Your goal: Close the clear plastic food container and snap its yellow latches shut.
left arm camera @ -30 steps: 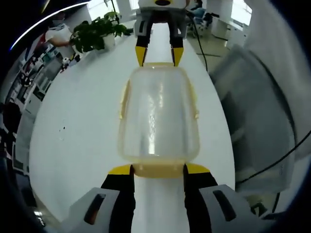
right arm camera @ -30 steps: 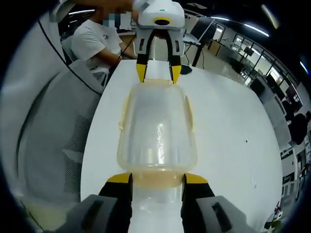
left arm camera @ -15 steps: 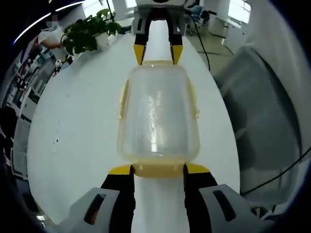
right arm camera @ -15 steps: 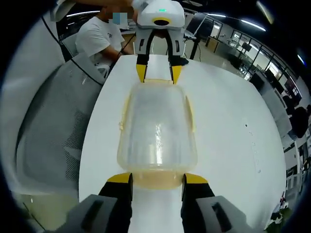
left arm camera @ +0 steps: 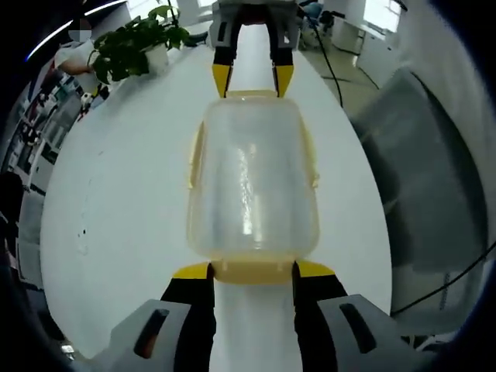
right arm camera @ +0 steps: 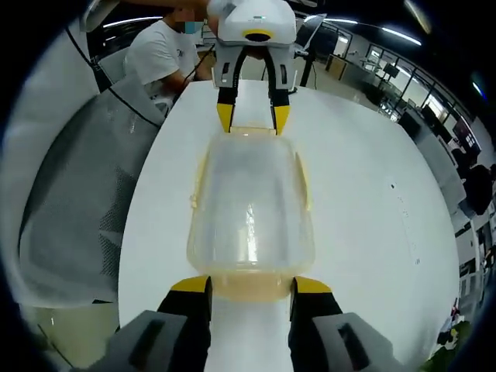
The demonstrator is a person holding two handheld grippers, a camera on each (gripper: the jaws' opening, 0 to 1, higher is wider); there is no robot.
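The clear plastic food container (left arm camera: 252, 178) lies lengthwise over the white table (left arm camera: 116, 201), lid on, with yellow side latches (left arm camera: 194, 159) along its long edges. My left gripper (left arm camera: 252, 271) is shut on the yellow end latch (left arm camera: 252, 273) at the near end. At the far end my right gripper (left arm camera: 252, 81) has its yellow tips against the container. In the right gripper view the container (right arm camera: 249, 209) sits the same way: the right gripper (right arm camera: 249, 285) is shut on the near end latch (right arm camera: 249, 288), and the left gripper (right arm camera: 249, 116) meets the far end.
A grey mesh chair (left arm camera: 418, 178) stands beside the table, also seen as the chair (right arm camera: 77, 201) in the right gripper view. A potted plant (left arm camera: 136, 43) is at the table's far corner. A person in a white shirt (right arm camera: 159, 50) sits beyond the table end.
Both views have shifted a little against the room. The container stays in the same place between the two grippers, and neither grip has changed.
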